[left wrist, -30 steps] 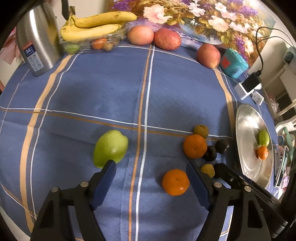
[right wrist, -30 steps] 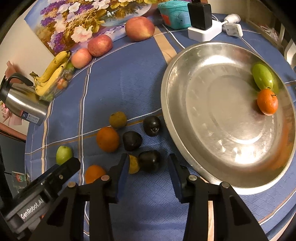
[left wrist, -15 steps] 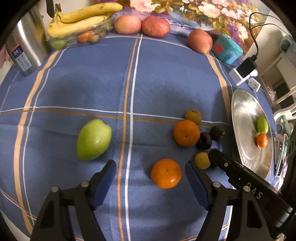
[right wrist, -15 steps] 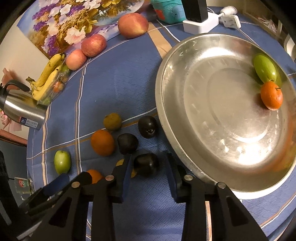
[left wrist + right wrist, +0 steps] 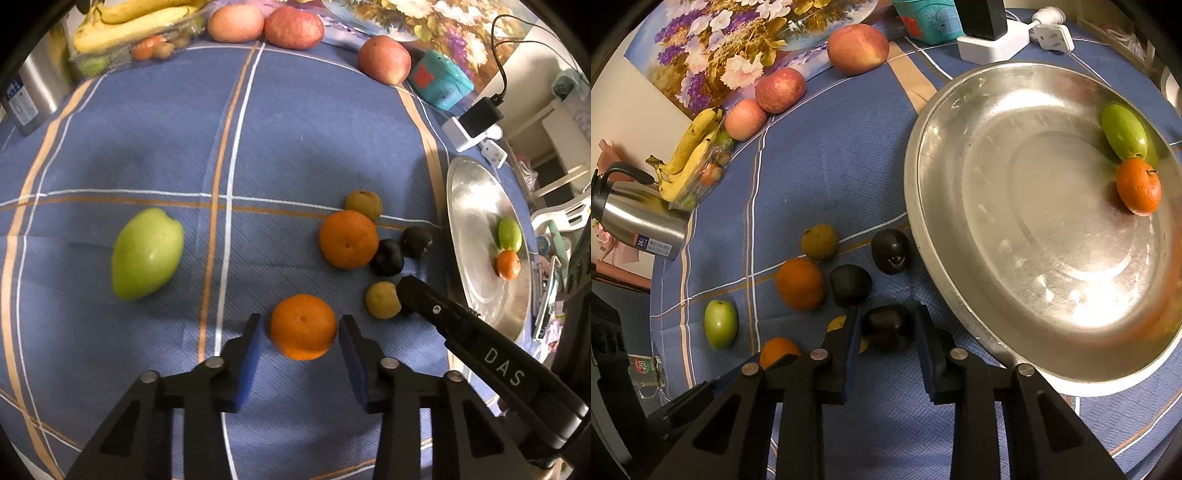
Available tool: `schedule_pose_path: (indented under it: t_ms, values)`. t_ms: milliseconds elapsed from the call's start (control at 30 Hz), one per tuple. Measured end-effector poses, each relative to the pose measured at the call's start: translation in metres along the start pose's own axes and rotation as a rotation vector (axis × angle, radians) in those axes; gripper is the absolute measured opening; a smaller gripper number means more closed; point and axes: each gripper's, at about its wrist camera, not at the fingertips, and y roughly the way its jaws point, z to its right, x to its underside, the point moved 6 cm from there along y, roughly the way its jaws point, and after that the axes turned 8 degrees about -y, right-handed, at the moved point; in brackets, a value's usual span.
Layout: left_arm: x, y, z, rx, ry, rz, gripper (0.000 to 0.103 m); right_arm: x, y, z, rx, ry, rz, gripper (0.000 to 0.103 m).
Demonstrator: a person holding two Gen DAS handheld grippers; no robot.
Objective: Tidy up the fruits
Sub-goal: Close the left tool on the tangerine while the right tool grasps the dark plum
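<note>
My left gripper (image 5: 302, 326) has its blue pads on either side of an orange (image 5: 303, 326) on the blue cloth, with a thin gap showing on each side. My right gripper (image 5: 886, 325) straddles a dark plum (image 5: 886, 328) beside the steel tray (image 5: 923, 229), its pads close to the fruit. The tray holds a green fruit (image 5: 1124, 131) and a small orange (image 5: 1138, 190). Loose on the cloth lie a green mango (image 5: 147, 253), another orange (image 5: 348, 239), two more plums (image 5: 890, 251) (image 5: 849, 284) and two brownish-yellow fruits (image 5: 383, 299) (image 5: 364, 205).
Bananas (image 5: 136, 22) in a clear box and three apples (image 5: 384, 61) lie along the far edge. A steel kettle (image 5: 635, 218) stands at the left. A teal box (image 5: 439, 79) and a charger with power strip (image 5: 476, 122) sit beyond the tray.
My left gripper moved right and forward and narrowed around the orange. My right gripper moved forward and narrowed around the dark plum.
</note>
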Motion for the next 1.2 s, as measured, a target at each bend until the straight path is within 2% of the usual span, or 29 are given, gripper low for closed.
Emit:
schedule_pose_path:
  t_ms: [867,1200]
  values:
    - [-0.006,-0.023,-0.035,0.002,-0.110,0.068,0.039,0.001,-0.004,0.003,-0.006,0.007,0.003,0.027]
    - [-0.013,-0.038,-0.037,0.002,-0.130,0.130,0.039,-0.002,-0.024,-0.008,-0.026,-0.025,0.061,0.027]
